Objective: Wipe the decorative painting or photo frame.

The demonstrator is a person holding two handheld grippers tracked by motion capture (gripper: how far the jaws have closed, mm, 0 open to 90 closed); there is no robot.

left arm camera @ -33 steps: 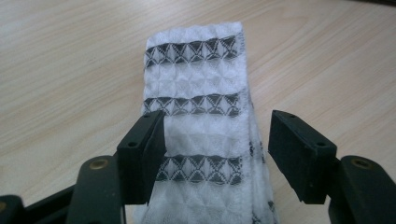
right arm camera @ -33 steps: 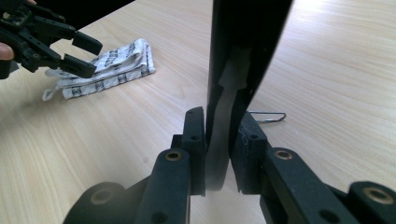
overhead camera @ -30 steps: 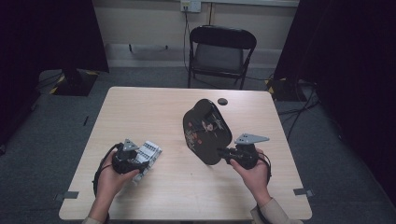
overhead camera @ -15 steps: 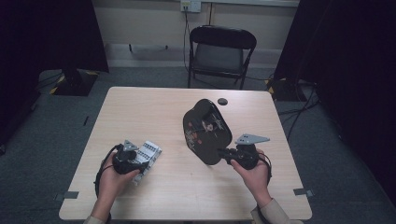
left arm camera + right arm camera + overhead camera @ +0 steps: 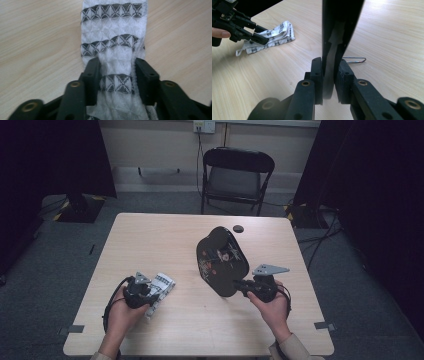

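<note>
A pale wood-grain tabletop (image 5: 165, 240) carries a white knitted cloth (image 5: 159, 288) with bands of dark diamond pattern, soft and rumpled, lying near the near left corner. The left gripper (image 5: 150, 296) has just been closing its fingers (image 5: 91, 75) on that cloth, and in the left gripper view the fabric bunches between them, squeezed at both sides; its near end is cut off under the gripper body. The right gripper (image 5: 239, 285), toward the near right edge, has its fingers (image 5: 317, 72) clamped tight on the lower rim of a flat, rounded black board (image 5: 221, 260) held tilted up off the tabletop. The print on its face is too small to read. In the right gripper view a thin wire loop (image 5: 354, 60) lies just behind the board. A small dark round disc (image 5: 238, 228) sits near the far edge.
</note>
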